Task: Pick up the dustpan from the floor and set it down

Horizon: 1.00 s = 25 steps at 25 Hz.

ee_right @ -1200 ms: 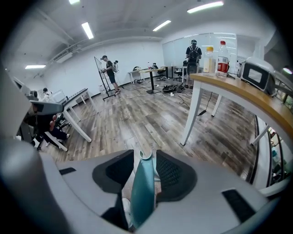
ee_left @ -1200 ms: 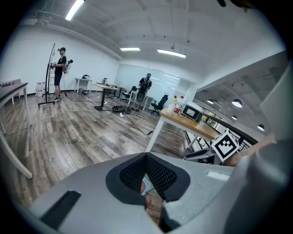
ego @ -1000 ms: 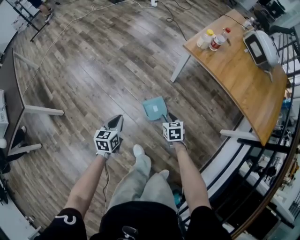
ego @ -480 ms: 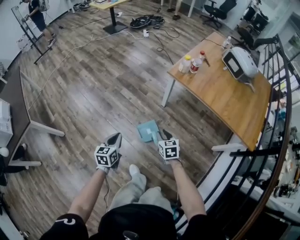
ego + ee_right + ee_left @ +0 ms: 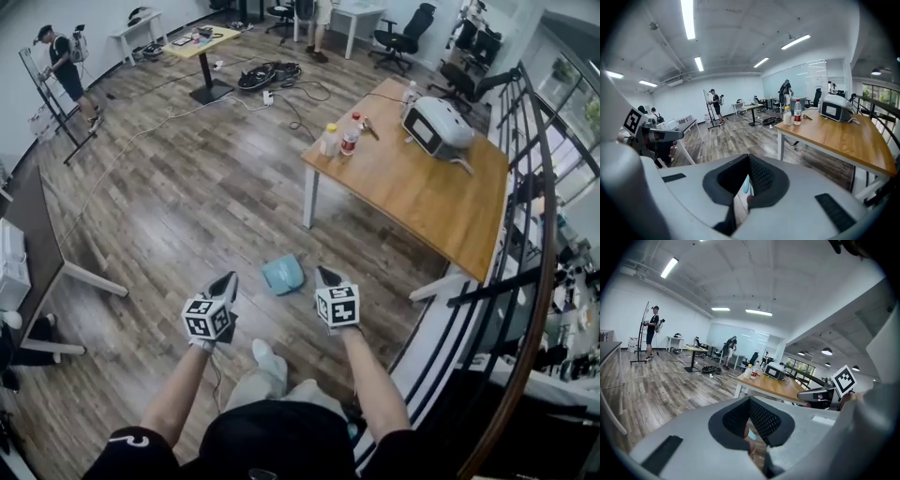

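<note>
1. Looking down from higher up than a second ago, with far more of the room in the head view.
2. Holding both grippers farther above the wood floor (image 5: 187, 187) than before: left gripper (image 5: 228, 279) and right gripper (image 5: 322, 274), side by side in front of the legs.
3. Finding the right gripper off the handle of the dustpan (image 5: 282, 275), unlike a second ago, and a little apart from it, with jaws pressed together on nothing.
4. Finding the left gripper likewise closed at the tips and empty.
5. Seeing the dustpan flat on the floor, between the two grippers' tips, nearer the right one.
6. Noting a wooden table (image 5: 441, 202) beyond on the right, with its white leg (image 5: 308, 199) closest to the dustpan, and two bottles (image 5: 339, 141) and a white machine (image 5: 436, 127) on top.
7. Noting a dark railing (image 5: 534, 187) along the right, cables (image 5: 267, 73) on the far floor and a standing person (image 5: 56, 56) far left.
</note>
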### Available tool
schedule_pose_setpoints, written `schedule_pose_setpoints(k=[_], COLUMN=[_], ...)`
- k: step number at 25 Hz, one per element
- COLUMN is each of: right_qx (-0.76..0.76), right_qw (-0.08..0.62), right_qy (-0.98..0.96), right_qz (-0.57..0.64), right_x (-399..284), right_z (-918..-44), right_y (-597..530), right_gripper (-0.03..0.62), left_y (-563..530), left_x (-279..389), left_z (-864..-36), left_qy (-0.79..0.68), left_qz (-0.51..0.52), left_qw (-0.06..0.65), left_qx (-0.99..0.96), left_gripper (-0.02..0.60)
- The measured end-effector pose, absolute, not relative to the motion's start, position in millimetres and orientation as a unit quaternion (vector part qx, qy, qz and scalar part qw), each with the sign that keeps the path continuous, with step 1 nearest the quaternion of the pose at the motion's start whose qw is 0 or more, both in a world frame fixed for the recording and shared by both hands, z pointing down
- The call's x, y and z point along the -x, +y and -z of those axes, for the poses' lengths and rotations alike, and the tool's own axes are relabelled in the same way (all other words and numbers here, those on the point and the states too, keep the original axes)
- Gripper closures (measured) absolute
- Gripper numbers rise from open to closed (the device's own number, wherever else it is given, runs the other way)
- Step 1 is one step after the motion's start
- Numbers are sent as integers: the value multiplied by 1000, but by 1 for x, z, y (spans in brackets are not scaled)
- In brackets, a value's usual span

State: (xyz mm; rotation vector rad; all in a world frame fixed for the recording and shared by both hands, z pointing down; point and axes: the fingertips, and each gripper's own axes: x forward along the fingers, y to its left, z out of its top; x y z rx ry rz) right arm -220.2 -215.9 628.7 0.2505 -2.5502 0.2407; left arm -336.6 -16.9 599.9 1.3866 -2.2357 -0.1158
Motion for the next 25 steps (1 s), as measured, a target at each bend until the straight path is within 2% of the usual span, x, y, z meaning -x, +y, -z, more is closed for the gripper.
schedule_pose_setpoints(k=[14,25], right_qx=[-150,-171], right_qw=[220,203], right_qy=[-957,-959], right_qz=[-111,-104], right_x=[55,-6], right_z=[-554,-542], right_y=[-204,-186], right_gripper=[599,599], left_y=[-7,22], left_x=[194,149], left_z=[-535,-528], left_qy=[-794,-789], left_qz=[32,31], left_qw=[216,201], left_qx=[-568,-580], left_gripper=[584,583])
